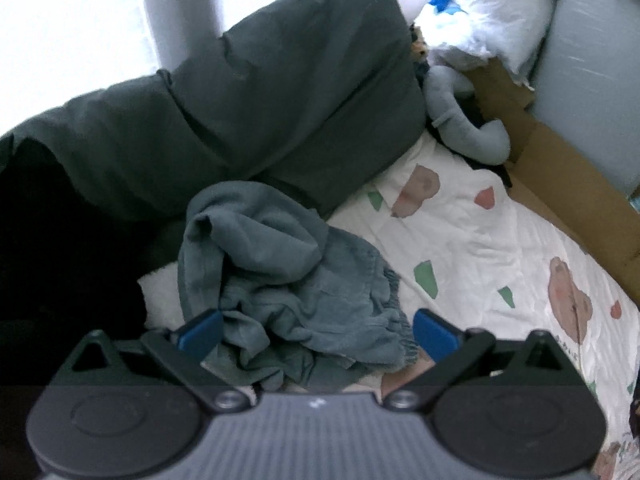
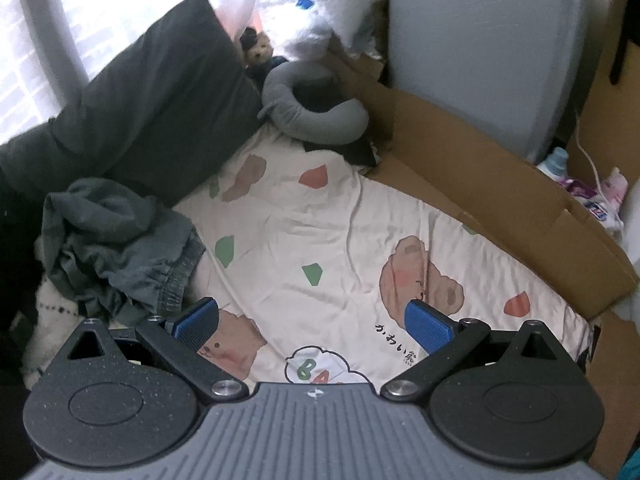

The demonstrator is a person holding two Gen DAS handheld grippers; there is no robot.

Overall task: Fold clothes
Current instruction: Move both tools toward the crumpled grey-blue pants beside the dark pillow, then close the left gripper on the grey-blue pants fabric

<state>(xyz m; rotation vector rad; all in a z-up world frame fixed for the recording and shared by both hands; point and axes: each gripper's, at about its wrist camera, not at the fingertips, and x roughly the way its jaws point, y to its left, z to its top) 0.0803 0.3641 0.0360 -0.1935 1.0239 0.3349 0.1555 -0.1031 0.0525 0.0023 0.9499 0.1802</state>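
On the left of the bed, hard against the dark grey pillow (image 1: 256,92), lies the garment (image 1: 280,280), a grey-blue heap with an elastic waistband showing at its right edge, bunched and creased, with no fold made in it so far. Over it hangs the left tool (image 1: 318,330), blue pads spread wide to either side of the heap, nothing gripped. Judged from this, barely begun: garment yet to be picked up, shaken flat, laid out and folded. To the right stretches the bear-print sheet (image 2: 320,208), bare and roomy enough, by the look of it, for spreading the piece. Above that sheet hovers the right tool (image 2: 316,322), likewise gaping and empty, the garment well off to its left. Further right and far, a grey neck pillow (image 2: 316,116) and brown cardboard (image 2: 500,184) along the bed's edge. No folded pile anywhere in view.
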